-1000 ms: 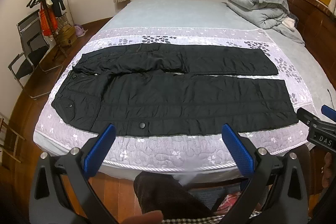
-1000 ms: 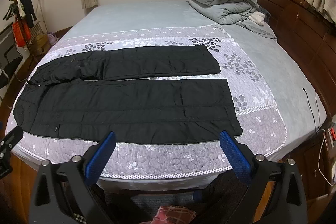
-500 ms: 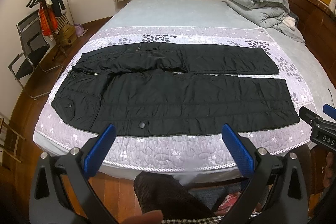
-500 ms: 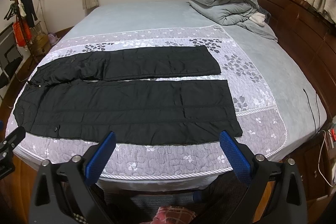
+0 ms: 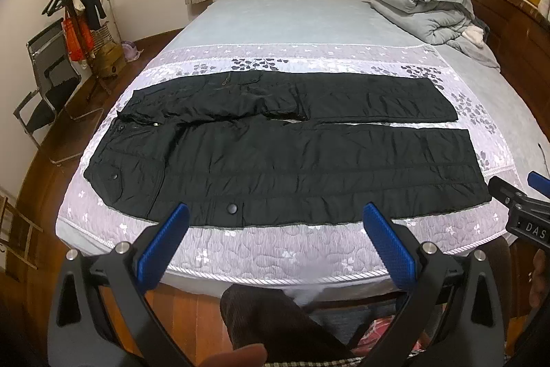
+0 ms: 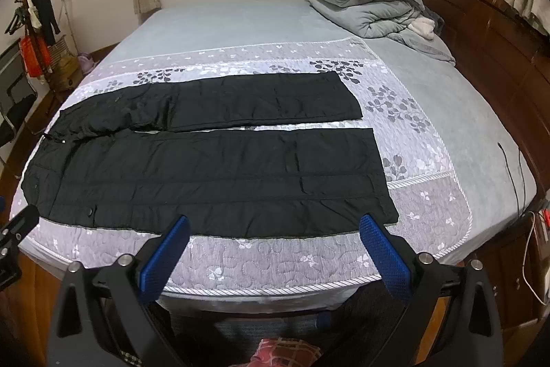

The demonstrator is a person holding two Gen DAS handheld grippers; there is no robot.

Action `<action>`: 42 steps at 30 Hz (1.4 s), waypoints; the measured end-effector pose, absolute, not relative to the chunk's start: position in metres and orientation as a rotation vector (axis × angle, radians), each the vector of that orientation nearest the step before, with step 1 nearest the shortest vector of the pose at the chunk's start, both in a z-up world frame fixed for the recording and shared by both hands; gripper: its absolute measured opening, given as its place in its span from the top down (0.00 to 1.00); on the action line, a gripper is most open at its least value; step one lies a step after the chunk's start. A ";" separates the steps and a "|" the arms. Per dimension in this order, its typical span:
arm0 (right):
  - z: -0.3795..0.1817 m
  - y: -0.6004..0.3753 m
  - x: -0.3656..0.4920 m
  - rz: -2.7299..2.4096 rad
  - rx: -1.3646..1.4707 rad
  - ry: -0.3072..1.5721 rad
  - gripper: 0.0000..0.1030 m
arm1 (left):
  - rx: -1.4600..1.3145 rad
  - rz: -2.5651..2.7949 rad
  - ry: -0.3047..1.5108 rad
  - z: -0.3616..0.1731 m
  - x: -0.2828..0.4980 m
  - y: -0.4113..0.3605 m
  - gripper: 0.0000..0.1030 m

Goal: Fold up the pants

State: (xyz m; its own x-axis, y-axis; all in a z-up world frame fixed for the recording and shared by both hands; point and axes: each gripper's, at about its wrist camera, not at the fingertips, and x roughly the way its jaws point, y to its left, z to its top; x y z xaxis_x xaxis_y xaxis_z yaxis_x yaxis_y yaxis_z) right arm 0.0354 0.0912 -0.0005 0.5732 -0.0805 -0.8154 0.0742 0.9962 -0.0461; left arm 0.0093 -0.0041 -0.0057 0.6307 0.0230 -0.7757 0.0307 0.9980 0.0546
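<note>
The right hand-held gripper point(image 5: 515, 191) has eased slightly right in the left wrist view (pants unmoved).

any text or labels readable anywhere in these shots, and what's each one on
"DAS": white letters on the black body of the right gripper, seen at the right edge of the left wrist view; the frame edge cuts the word off, so it may run on.
Nothing else is readable: the black pants, the bed with its quilt, and the coat rack show no legible text in either view.
</note>
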 end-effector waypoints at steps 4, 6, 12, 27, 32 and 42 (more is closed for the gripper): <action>-0.002 0.091 0.036 -0.087 -0.005 0.959 0.03 | 0.066 -0.005 0.890 -0.005 0.010 -0.005 0.03; -0.003 0.090 0.036 -0.087 -0.004 0.961 0.03 | 0.069 -0.005 0.891 -0.005 0.011 -0.006 0.03; -0.005 0.088 0.037 -0.085 0.003 0.966 0.03 | 0.071 -0.004 0.895 -0.007 0.013 -0.007 0.03; -0.009 0.086 0.038 -0.074 0.013 0.974 0.03 | 0.076 -0.005 0.898 -0.010 0.014 -0.009 0.03; -0.010 0.086 0.039 -0.070 0.017 0.978 0.03 | 0.079 -0.006 0.898 -0.011 0.014 -0.010 0.03; -0.014 0.087 0.040 -0.060 0.018 0.989 0.03 | 0.081 -0.005 0.905 -0.013 0.016 -0.010 0.03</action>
State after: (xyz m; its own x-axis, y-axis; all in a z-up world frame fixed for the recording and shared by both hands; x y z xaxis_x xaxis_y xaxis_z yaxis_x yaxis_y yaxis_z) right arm 0.0404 0.0869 -0.0139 0.5479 -0.0428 -0.8354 0.0588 0.9982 -0.0126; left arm 0.0162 -0.0098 -0.0126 0.6182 0.0298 -0.7854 0.0382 0.9970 0.0680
